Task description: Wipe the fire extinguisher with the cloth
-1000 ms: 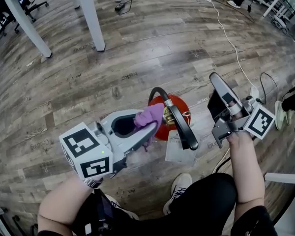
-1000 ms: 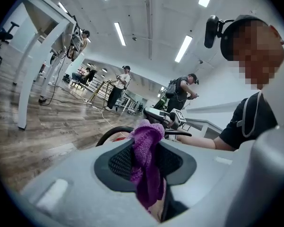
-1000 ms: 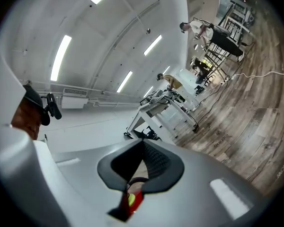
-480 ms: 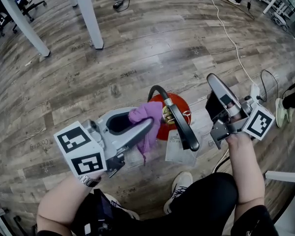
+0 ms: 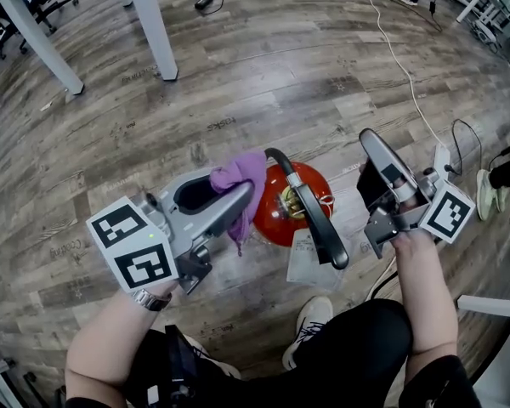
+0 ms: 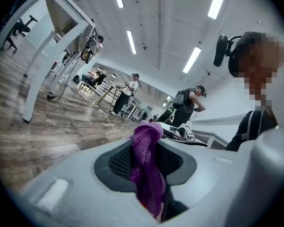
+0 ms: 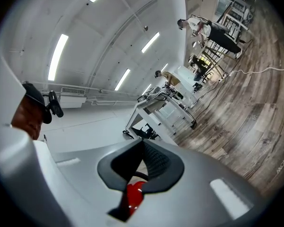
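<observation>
- Clamps purple cloth (image 5: 240, 175) in left hand-held gripper (image 5: 236, 201), just left of the upright fire extinguisher (image 5: 276, 218).
- Holds right hand-held gripper (image 5: 372, 141) closed, empty, farther off to the right.

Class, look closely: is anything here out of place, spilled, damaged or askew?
Nothing stands out. The fire extinguisher stands upright on the wooden floor, nothing is spilled, and the purple cloth is clamped in the left gripper. A white cable trails across the floor beyond.
</observation>
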`<state>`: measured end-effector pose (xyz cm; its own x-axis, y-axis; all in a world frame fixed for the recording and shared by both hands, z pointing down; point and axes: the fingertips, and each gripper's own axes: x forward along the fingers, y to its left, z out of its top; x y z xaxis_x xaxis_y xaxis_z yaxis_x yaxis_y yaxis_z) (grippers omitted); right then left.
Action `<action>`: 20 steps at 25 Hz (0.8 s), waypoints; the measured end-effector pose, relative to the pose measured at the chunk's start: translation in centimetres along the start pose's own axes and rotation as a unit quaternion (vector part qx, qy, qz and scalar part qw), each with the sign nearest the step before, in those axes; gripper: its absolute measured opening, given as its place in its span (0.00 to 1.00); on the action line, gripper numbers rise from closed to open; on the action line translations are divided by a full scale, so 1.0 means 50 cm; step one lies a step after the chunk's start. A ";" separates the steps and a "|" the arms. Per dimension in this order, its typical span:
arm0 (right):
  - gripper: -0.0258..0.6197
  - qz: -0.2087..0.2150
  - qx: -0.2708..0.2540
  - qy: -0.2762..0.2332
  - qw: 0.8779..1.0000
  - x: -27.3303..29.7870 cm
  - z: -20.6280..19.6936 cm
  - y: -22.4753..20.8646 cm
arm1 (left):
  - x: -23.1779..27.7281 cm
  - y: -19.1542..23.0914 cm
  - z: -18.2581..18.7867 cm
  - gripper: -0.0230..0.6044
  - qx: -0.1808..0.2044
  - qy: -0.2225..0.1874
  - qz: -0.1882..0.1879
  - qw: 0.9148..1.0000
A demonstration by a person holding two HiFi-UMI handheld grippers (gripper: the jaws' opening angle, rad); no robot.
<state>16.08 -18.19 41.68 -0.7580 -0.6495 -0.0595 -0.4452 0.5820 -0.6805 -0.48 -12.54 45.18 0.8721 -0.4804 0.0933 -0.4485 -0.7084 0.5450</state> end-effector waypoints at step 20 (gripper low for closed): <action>0.04 -0.039 -0.004 0.008 0.999 0.008 -0.003 -0.019 | -0.022 -0.238 -0.097 0.21 -0.078 0.072 -0.232 0.967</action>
<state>16.14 -18.94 42.40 -0.7286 -0.6849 0.0055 -0.5065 0.5334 -0.6774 4.86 -1.09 42.63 0.9957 -0.0451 -0.0815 0.0217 -0.7382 0.6743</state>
